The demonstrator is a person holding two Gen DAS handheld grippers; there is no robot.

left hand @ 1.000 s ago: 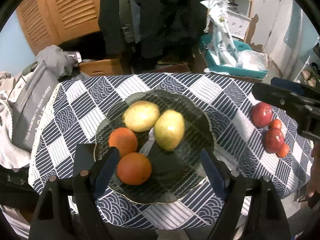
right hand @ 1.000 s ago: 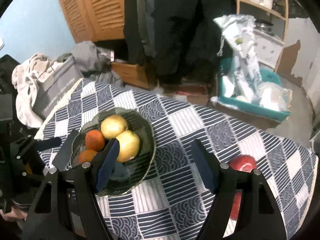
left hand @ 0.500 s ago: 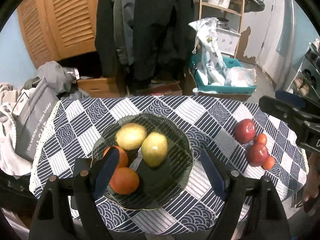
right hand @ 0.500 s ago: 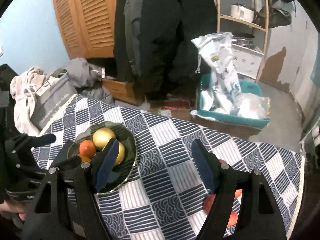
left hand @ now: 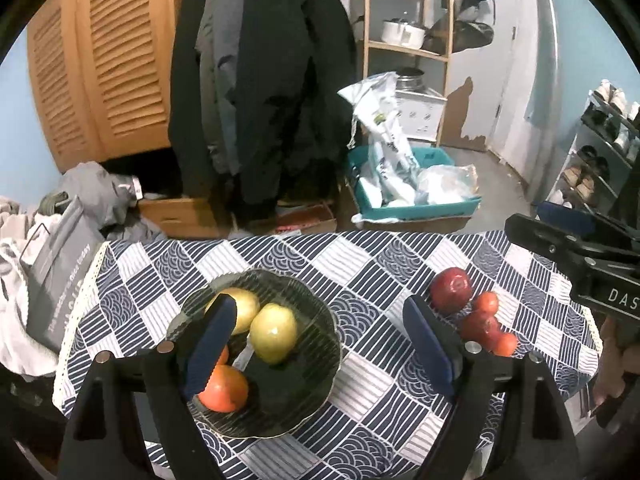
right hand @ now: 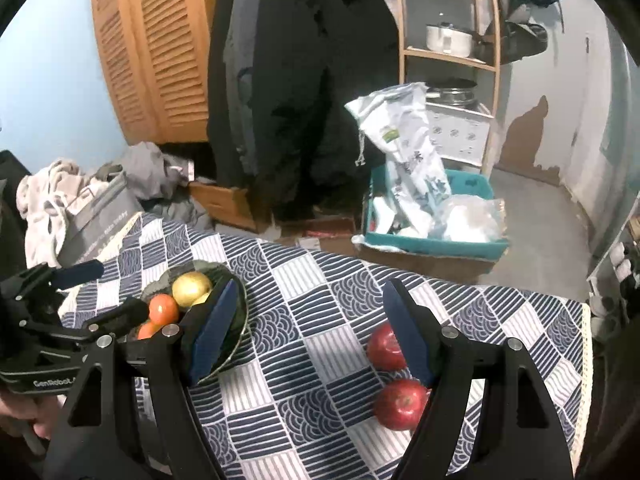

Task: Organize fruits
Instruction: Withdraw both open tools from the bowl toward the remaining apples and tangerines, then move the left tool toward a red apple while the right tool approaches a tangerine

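Below the left gripper (left hand: pixel 320 344), a dark glass plate (left hand: pixel 320 360) carrying two yellow-green pears (left hand: pixel 276 332) and two oranges (left hand: pixel 224 388). Looks smaller and farther down than a second ago, more tablecloth (left hand: pixel 360 264) showing all round: both tools pulled up and back. Left jaws opening, nothing between them, no pad touching fruit. Right gripper (right hand: pixel 308 324) also released, jaws spread and empty over bare cloth.

Reads as a drop-off finished, next fetch due. Off to the right of the left gripper, still loose on the cloth: two red apples (right hand: pixel 400 400) and small orange-red fruits (left hand: pixel 486 302), bunched together, touching. Nearer apple sits just beside the right tool's right finger.

Plenty of open cloth between plate and apples for a crossing. Watch the lace hem (right hand: pixel 584 344) past the apples, close enough for a nudged fruit to roll off. Front half of the plate free for more.
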